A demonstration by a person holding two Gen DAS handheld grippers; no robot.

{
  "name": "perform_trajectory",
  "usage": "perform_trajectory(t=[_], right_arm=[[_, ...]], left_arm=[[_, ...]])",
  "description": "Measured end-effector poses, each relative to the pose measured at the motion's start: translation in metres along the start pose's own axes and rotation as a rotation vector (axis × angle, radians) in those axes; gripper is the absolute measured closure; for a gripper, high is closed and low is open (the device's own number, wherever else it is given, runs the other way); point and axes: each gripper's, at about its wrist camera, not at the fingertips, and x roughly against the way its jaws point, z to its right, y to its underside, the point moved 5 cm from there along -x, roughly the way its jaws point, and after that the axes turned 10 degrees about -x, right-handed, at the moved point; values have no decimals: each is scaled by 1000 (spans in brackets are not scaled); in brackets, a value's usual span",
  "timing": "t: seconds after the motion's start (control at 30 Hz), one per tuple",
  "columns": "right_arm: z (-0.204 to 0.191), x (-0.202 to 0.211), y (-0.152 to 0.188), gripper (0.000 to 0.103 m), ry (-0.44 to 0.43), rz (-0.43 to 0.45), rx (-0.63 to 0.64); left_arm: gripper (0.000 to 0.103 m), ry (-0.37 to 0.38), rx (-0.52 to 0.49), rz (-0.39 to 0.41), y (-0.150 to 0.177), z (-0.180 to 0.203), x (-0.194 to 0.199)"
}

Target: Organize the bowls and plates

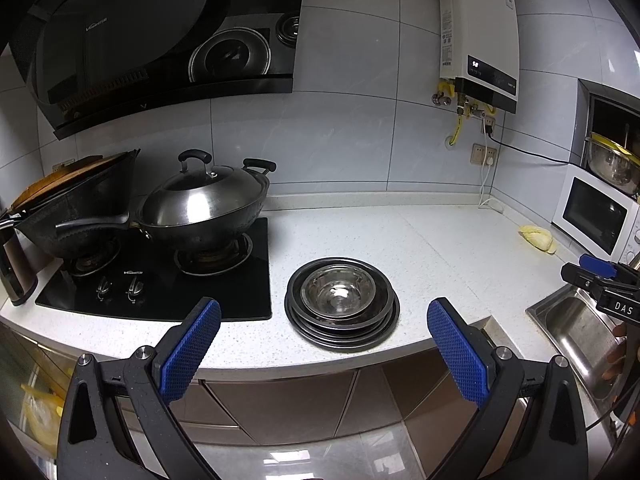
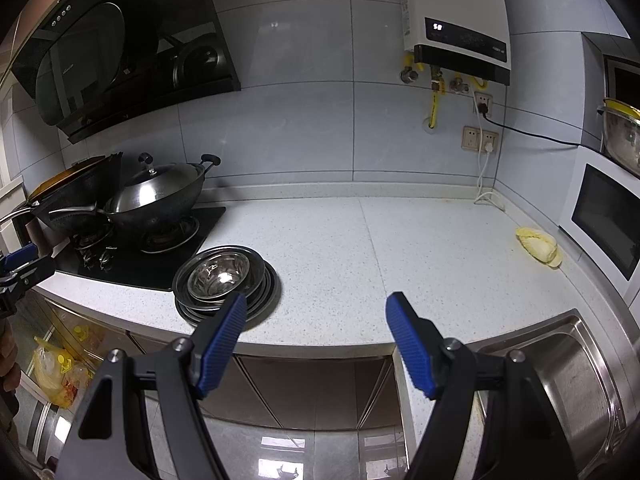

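Both tongs, the left tongs (image 1: 324,316) and the right tongs (image 2: 316,312), have black angular frames with silver round screws at the pivots, blue ribbed pads (image 1: 192,352) on the fingers, and a white "DAS" label (image 1: 624,309)

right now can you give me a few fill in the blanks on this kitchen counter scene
1. The steel bowl sits on top of a stack of ____.
2. The stack stands on the counter between the sink and the ____.
3. The lidded wok rests on the stove's ____ burner.
4. The fingers of the left gripper hold ____.

Missing words: plates; stove; right; nothing
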Motion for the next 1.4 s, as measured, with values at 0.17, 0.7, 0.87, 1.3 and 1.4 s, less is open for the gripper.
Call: perform_trajectory(t=[0.17,0.7,0.87,1.3,1.4], right_arm=[[0,0,0,32,0,0,0],[1,0,1,32,3,-1,1],[2,1,2,32,3,-2,2],[3,3,5,32,3,-1,3],[3,4,6,32,4,-1,3]], left_arm=[[2,-1,0,-2,1,1,0],[2,3,2,-3,4,4,3],[2,4,6,-3,4,6,4],[2,3,5,-2,5,5,4],[2,8,7,-3,5,5,5]])
